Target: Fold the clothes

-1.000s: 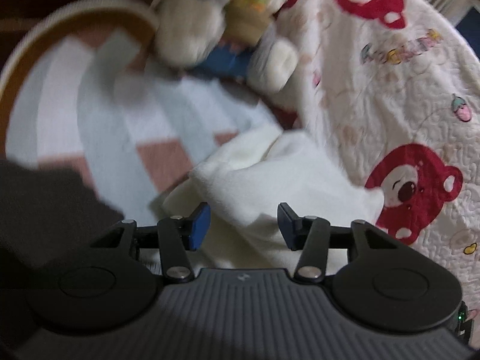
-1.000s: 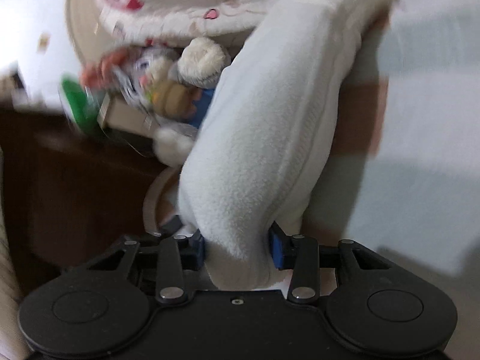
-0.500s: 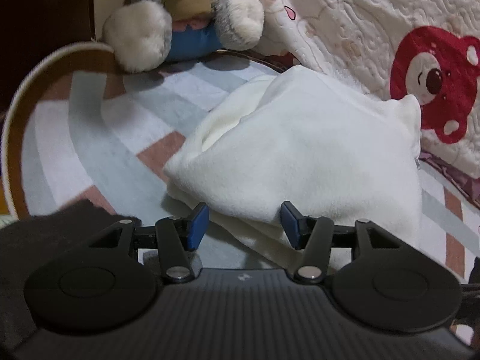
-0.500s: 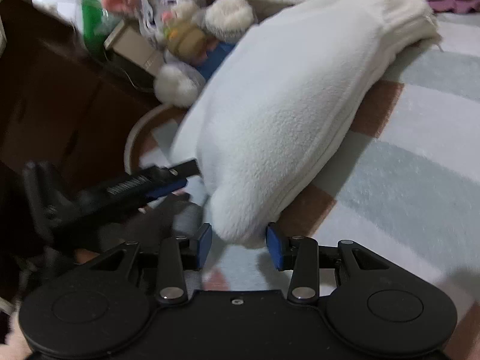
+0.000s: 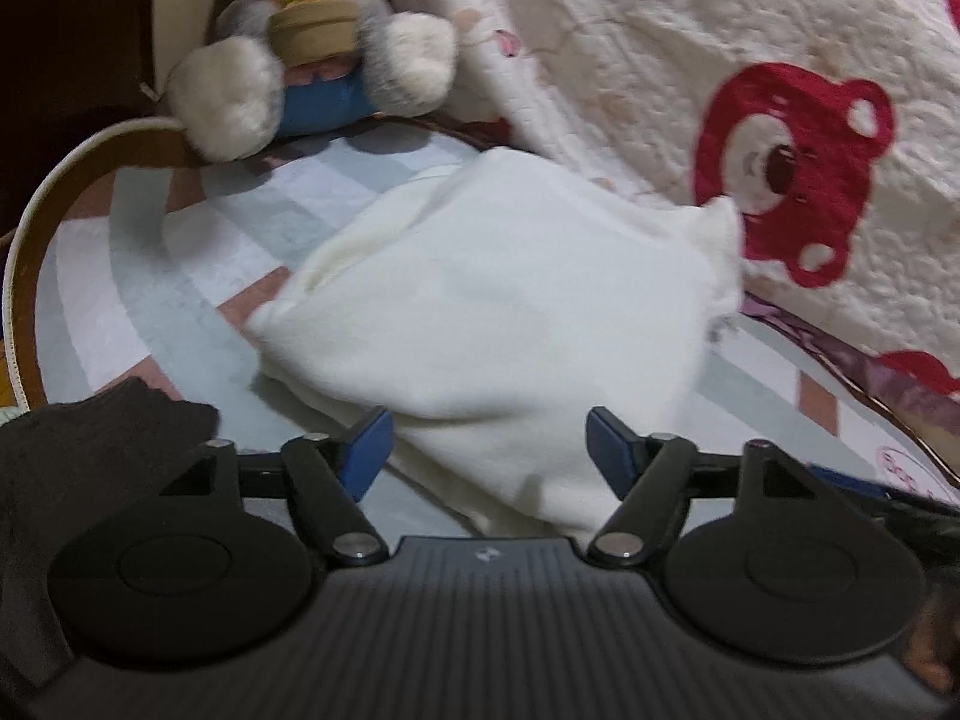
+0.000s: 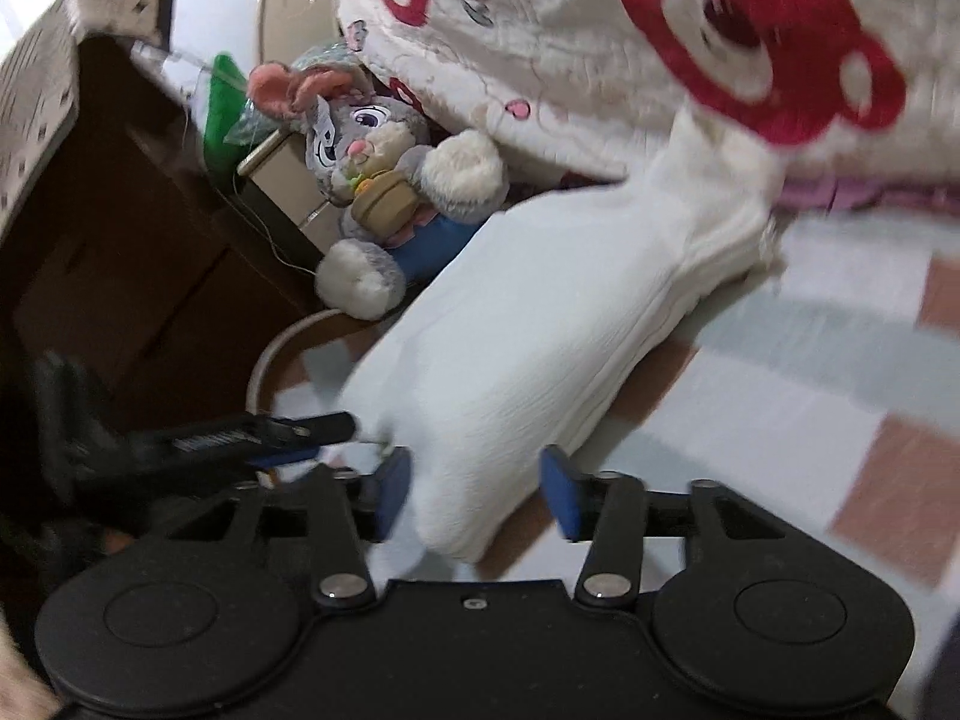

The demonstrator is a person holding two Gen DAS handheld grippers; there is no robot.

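Note:
A folded white fleece garment point(image 5: 510, 300) lies flat on the striped round rug point(image 5: 120, 276), its far corner against the bear quilt. My left gripper point(image 5: 487, 450) is open wide at the garment's near edge, and the fleece runs between and under its blue pads without being pinched. In the right wrist view the same garment point(image 6: 528, 330) stretches away from me. My right gripper point(image 6: 477, 492) is open with the garment's thick near corner resting between its fingers. The left gripper point(image 6: 324, 423) shows there as a dark tool at the garment's left edge.
A plush rabbit point(image 5: 312, 60) sits at the rug's far rim. A cream quilt with red bears point(image 5: 780, 138) hangs along the right. Dark cloth point(image 5: 90, 450) lies at the near left. A brown cabinet point(image 6: 120, 240) and a box stand to the left of the rabbit.
The garment hung lifted from my right gripper a second ago and now rests on the rug. Both grippers' fingers have spread a little wider. The left gripper has come closer to the garment's edge.

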